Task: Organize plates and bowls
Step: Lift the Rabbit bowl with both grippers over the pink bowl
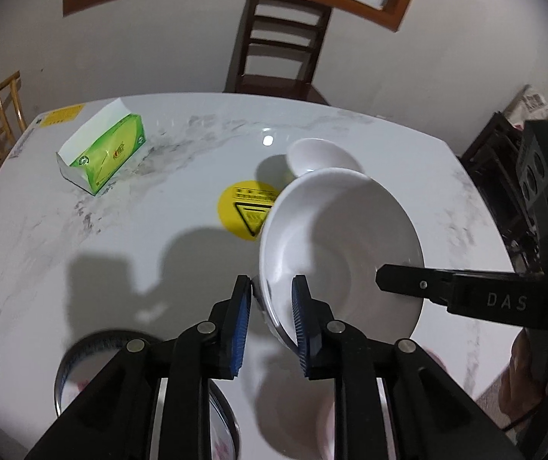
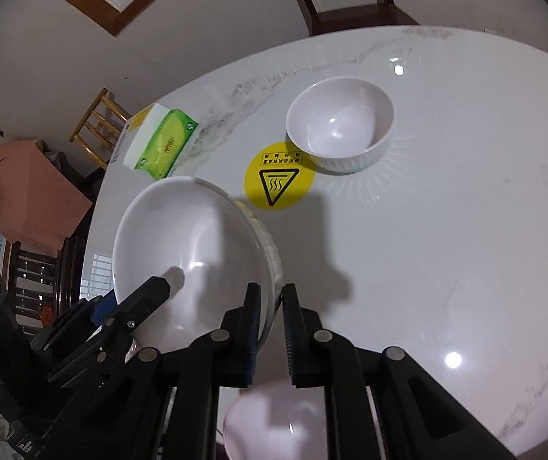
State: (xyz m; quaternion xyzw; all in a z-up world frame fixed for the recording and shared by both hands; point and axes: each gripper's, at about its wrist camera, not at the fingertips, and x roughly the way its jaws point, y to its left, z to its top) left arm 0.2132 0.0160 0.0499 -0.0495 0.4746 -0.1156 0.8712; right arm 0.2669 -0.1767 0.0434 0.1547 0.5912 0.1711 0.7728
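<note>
Both grippers, left & right, pinch opposite rims of a white bowl above the marble table. Jaws nearly closed on it. A second bowl sits by the yellow sticker.

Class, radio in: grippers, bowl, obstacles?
Left gripper and right gripper both clamped on big white bowl, lifted. Small bowl on table ahead.

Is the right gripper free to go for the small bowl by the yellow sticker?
Probably not yet: the right gripper is shut on the big bowl rim. The path over the table to the small bowl looks clear.
</note>
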